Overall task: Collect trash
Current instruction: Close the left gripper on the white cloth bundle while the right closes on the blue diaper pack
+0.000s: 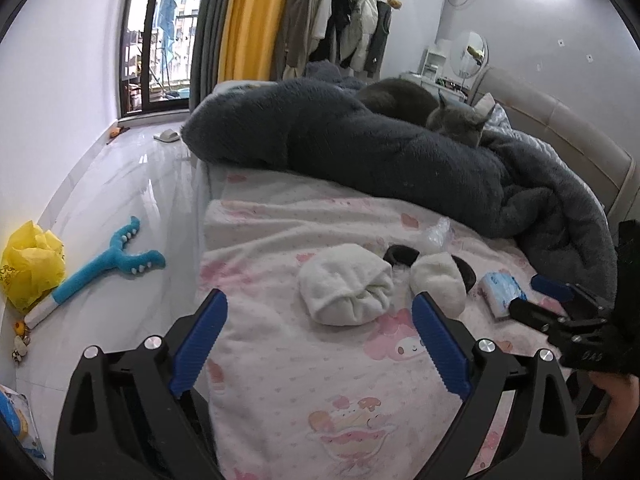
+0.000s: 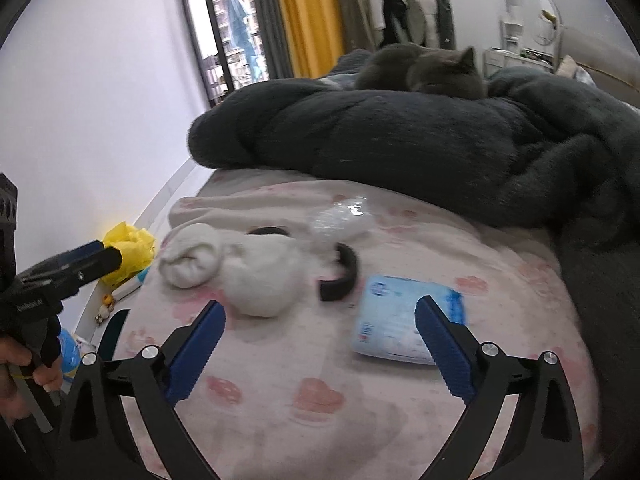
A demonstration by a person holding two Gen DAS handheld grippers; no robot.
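Note:
A crumpled clear plastic wrapper [image 1: 438, 234] [image 2: 340, 220] lies on the pink bedsheet [image 1: 320, 380] [image 2: 320, 400] near the dark blanket. A blue-and-white tissue pack [image 1: 498, 288] [image 2: 400, 320] lies to its right. Two white fuzzy bundles [image 1: 346, 290] [image 2: 264, 280] and a black band [image 1: 400, 256] [image 2: 340, 276] sit between them. My left gripper [image 1: 319, 300] hangs open just short of the larger white bundle, holding nothing. My right gripper [image 2: 320, 306] [image 1: 532, 294] is open over the sheet, its right finger in front of the tissue pack. A yellow plastic bag [image 1: 30, 264] [image 2: 128, 250] sits on the floor.
A grey cat [image 1: 456, 124] [image 2: 444, 68] lies on a bulky dark blanket [image 1: 380, 152] [image 2: 400, 140] across the bed. On the tiled floor left of the bed are a blue plush toy [image 1: 108, 260] and a slipper [image 1: 166, 135]. Clothes hang on a rack [image 1: 344, 20] beyond.

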